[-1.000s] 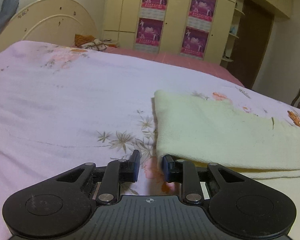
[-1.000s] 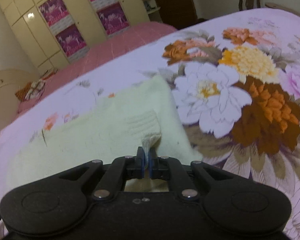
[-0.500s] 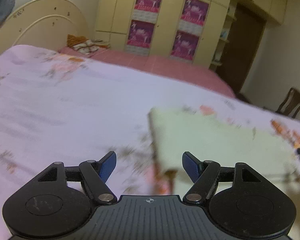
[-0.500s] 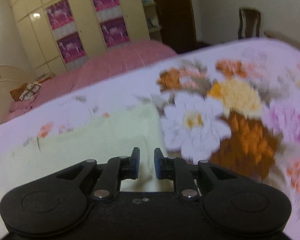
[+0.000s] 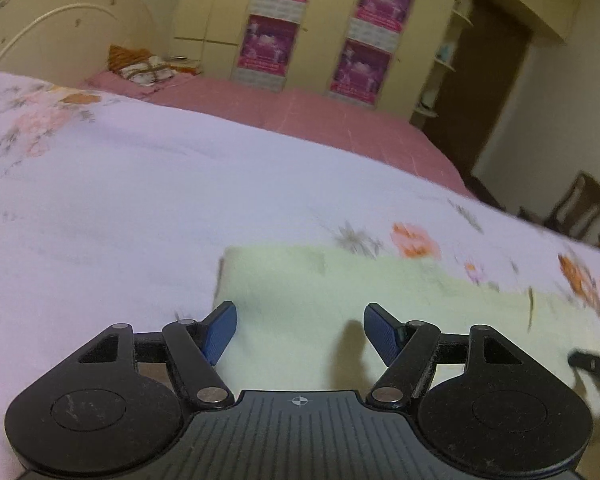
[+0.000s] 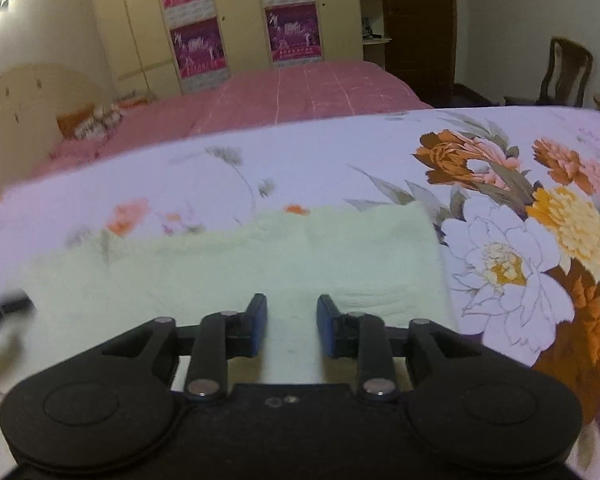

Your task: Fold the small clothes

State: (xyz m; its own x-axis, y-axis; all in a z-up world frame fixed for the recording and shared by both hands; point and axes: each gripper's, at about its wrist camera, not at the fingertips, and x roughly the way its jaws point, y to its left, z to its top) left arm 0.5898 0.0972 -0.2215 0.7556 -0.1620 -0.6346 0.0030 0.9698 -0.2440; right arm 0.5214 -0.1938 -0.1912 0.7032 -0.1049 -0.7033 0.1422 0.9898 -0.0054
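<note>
A pale yellow-green knit garment [image 5: 340, 284] lies folded flat as a long strip on the floral bedspread [image 5: 100, 200]. In the left wrist view my left gripper [image 5: 299, 330] hovers over the strip's left end, jaws wide apart with nothing between them. In the right wrist view the same garment [image 6: 260, 256] fills the middle. My right gripper [image 6: 291, 326] hangs over its right end. Its jaws are opening and no cloth sits between the blue pads [image 6: 258, 322]. The other gripper's black tip [image 5: 594, 364] shows at the right edge of the left view.
A second bed with a pink cover [image 6: 300, 88] lies beyond, with cushions [image 5: 144, 66] at its cream headboard [image 5: 60, 28]. Wardrobe doors carry purple posters [image 5: 360, 68]. A wooden chair [image 6: 564, 72] stands at the far right by a dark doorway [image 6: 418, 28].
My right gripper let go of the garment's cuff, which now lies flat, and its jaws parted. My left gripper opened wide and slid right over the garment's left end.
</note>
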